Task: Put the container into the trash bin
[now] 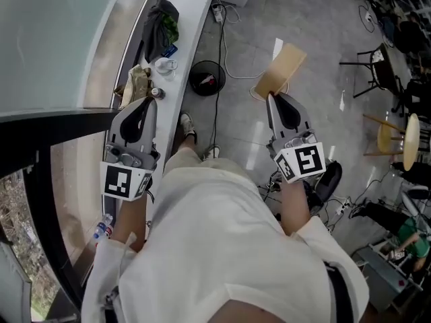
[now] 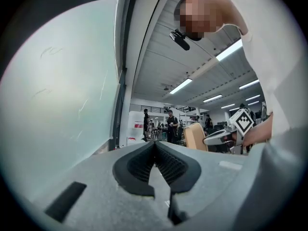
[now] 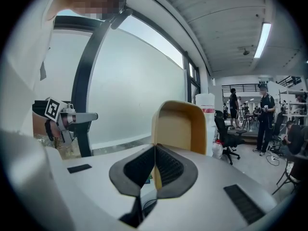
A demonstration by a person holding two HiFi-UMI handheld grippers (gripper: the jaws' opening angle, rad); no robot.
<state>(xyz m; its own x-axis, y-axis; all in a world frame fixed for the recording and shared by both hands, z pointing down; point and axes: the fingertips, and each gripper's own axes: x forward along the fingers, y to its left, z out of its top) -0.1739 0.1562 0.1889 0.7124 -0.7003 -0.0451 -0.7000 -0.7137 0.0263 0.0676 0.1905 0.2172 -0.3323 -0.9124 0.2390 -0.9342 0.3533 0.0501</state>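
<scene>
Head view: right gripper [image 1: 272, 97] clamped onto lower edge of tan container [image 1: 280, 71], held in the air above grey floor [image 1: 316, 39]. Well right of round black trash bin [image 1: 207, 77], not in it. Left gripper [image 1: 149, 103] pressed together, empty, at white ledge [image 1: 188, 25], near cup [image 1: 163, 65] and can [image 1: 157, 93].

Left gripper view: left gripper [image 2: 155, 146] with jaws closed on each other, nothing between. Container [image 2: 194, 136] off to the right, in right gripper [image 2: 208, 139].

Right gripper view: right gripper [image 3: 154, 150] pinching one wall of container [image 3: 179, 124]. Standing upright, hollow side toward camera. Left gripper [image 3: 94, 115] at far left, beside window [image 3: 139, 85].
</scene>
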